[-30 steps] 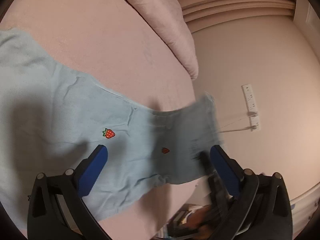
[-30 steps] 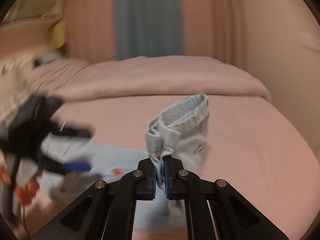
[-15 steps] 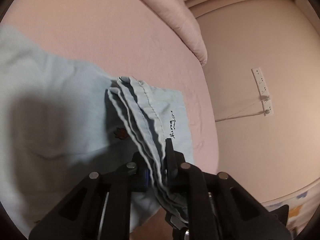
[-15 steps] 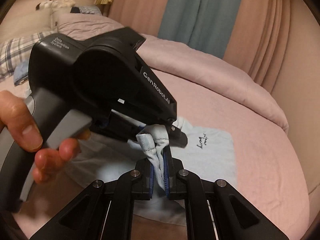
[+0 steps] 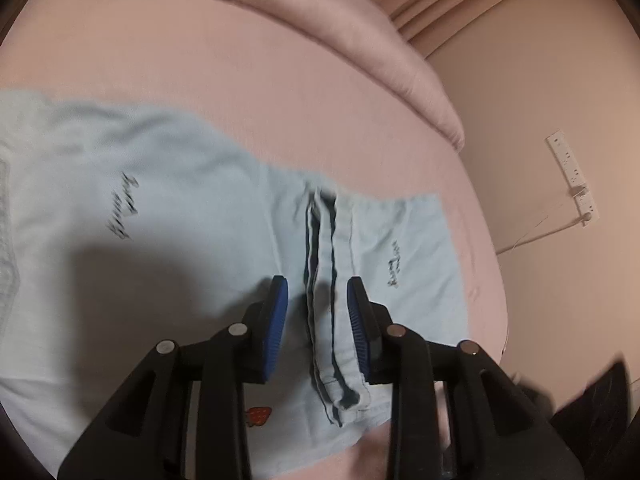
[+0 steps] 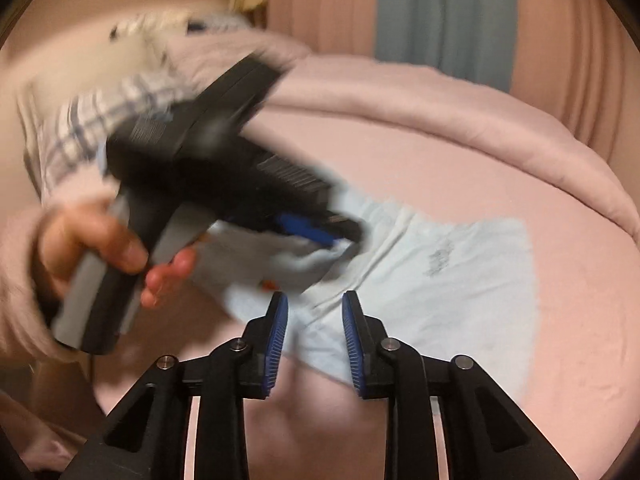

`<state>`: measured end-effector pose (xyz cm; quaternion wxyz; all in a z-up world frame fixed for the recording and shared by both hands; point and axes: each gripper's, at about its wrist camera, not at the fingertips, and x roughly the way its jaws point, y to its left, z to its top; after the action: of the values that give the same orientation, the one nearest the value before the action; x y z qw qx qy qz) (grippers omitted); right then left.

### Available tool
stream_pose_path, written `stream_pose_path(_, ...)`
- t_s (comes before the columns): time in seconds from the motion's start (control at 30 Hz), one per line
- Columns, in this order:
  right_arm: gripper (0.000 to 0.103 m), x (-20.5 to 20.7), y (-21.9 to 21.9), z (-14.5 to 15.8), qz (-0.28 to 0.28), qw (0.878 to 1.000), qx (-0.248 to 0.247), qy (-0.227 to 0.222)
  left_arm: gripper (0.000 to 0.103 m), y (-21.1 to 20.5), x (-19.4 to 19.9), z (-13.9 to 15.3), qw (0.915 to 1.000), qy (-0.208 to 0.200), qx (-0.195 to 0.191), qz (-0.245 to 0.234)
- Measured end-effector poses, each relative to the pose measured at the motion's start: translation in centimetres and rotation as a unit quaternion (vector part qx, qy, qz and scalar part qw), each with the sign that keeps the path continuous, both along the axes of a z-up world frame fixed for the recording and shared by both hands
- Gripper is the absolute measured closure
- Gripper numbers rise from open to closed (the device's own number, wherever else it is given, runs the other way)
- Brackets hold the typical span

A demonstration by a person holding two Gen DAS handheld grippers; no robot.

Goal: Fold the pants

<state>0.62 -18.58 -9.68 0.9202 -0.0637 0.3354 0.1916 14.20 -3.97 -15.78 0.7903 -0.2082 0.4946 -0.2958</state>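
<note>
Light blue pants (image 5: 168, 208) with black script print and a small strawberry lie folded over on the pink bed; they also show in the right wrist view (image 6: 448, 280). A bunched ridge of stacked hems (image 5: 330, 288) lies between the fingers of my left gripper (image 5: 317, 312), which is open and not clamping it. The left gripper also appears blurred in the right wrist view (image 6: 320, 232), held by a hand, just above the cloth. My right gripper (image 6: 315, 322) is open and empty, over the near edge of the pants.
The pink bed sheet (image 5: 280, 100) spreads all around, with a rolled pink duvet (image 6: 460, 120) along the far side. A wall with a white power strip (image 5: 574, 178) is to the right. Curtains (image 6: 440, 12) hang behind the bed. Plaid bedding (image 6: 100, 120) lies far left.
Both grippers were shut on the bunched end of the pants half a second ago. Both have opened and let go, and the folded end now lies on the rest of the pants.
</note>
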Motion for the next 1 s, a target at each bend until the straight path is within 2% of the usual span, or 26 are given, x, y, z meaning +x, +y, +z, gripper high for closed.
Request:
stream_pose_path(0.03,0.071,0.1,-1.2,0.6,-0.017,1.0,0.009,-0.001,0.064,0.1,0.2,0.0,0.9999,0.005,-0.012,-0.002)
stream_pose_path(0.1,0.07,1.4,-3.9,1.5,-0.058,0.998,0.029,0.01,0.034,-0.2,0.6,-0.7,0.9987,0.036,-0.036,0.001)
stream_pose_path(0.17,0.069,1.7,-5.3,1.6,-0.094,0.994,0.039,0.025,0.029,-0.5,1.0,-1.4,0.9959,0.059,-0.068,0.003)
stream_pose_path(0.27,0.069,1.9,-6.1,1.5,-0.104,0.992,0.067,0.032,0.026,-2.1,1.9,-2.0,0.9949,0.084,-0.057,0.005)
stream_pose_path(0.33,0.069,1.4,-6.0,1.1,-0.106,0.991,0.07,0.034,0.025,-2.5,2.0,-1.9,0.9947,0.085,-0.057,0.002)
stream_pose_path(0.37,0.069,2.4,-6.2,0.7,-0.106,0.991,0.071,0.036,0.028,-2.6,1.8,-1.6,0.9944,0.086,-0.061,-0.009)
stream_pose_path(0.43,0.069,1.8,-5.7,0.7,-0.103,0.991,0.072,0.041,0.046,-2.8,1.5,-1.2,0.9939,0.092,-0.059,-0.019)
stream_pose_path(0.5,0.069,3.6,-5.6,0.5,-0.103,0.991,0.075,0.047,0.063,-3.5,1.2,-1.0,0.9934,0.093,-0.06,-0.03)
stream_pose_path(0.53,0.069,3.6,-6.0,0.1,-0.102,0.991,0.077,0.049,0.069,-3.6,1.1,-1.3,0.9914,0.103,-0.071,-0.039)
stream_pose_path(0.57,0.069,3.9,-5.9,-0.1,-0.102,0.99,0.079,0.05,0.081,-3.7,1.0,-1.8,0.9879,0.122,-0.084,-0.048)
stream_pose_path(0.6,0.069,4.0,-6.0,-0.3,-0.104,0.99,0.079,0.05,0.088,-3.9,1.0,-2.2,0.9858,0.132,-0.091,-0.051)
stream_pose_path(0.7,0.069,4.5,-6.1,-0.6,-0.108,0.99,0.076,0.049,0.095,-4.2,1.0,-2.5,0.988,0.124,-0.08,-0.044)
stream_pose_path(0.77,0.069,4.8,-6.4,-1.0,-0.117,0.989,0.072,0.055,0.097,-3.6,1.0,-2.3,0.9878,0.119,-0.098,-0.024)
stream_pose_path(0.87,0.069,4.9,-6.6,-1.3,-0.124,0.987,0.074,0.064,0.097,-2.5,0.6,-0.3,0.9918,0.075,-0.103,-0.007)
stream_pose_path(1.0,0.069,4.6,-6.0,-1.0,-0.116,0.989,0.074,0.062,0.097,-1.5,0.1,2.4,0.996,0.027,-0.085,0.011)
